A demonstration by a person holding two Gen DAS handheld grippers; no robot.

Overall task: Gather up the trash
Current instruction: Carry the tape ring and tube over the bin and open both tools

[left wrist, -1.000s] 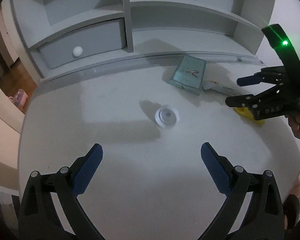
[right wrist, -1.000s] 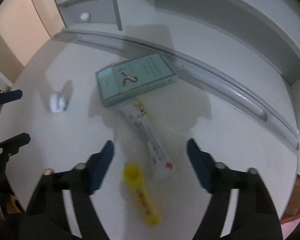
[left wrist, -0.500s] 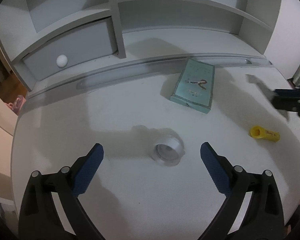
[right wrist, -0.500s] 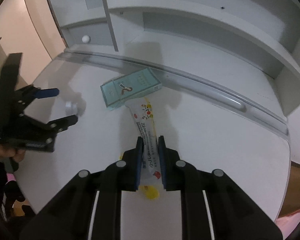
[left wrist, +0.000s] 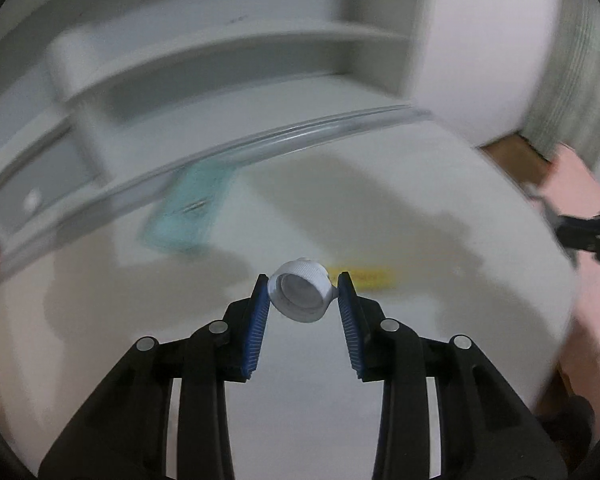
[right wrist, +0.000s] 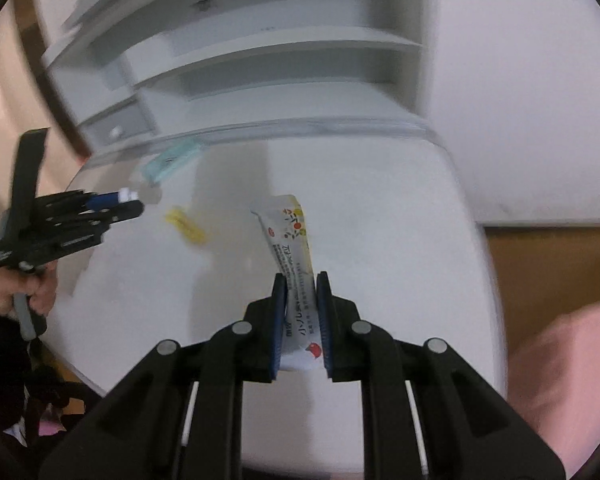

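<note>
While the left gripper (left wrist: 303, 285), its jaws having just closed, pinches a white bottle cap (left wrist: 301, 296) above the white table (left wrist: 440, 208); right gripper (right wrist: 301, 285) clamps a printed sachet (right wrist: 296, 264), lifted clear; yellow tube (right wrist: 186, 226) lies on the tabletop.

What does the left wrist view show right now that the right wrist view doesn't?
Left wrist only: the open inside of the white bottle cap pinched by the left gripper, whose jaws have just been closing. Right wrist only: the printed sachet clamped in the right gripper, and the hand holding the left gripper. Both: the teal box, the yellow piece and the white table.
</note>
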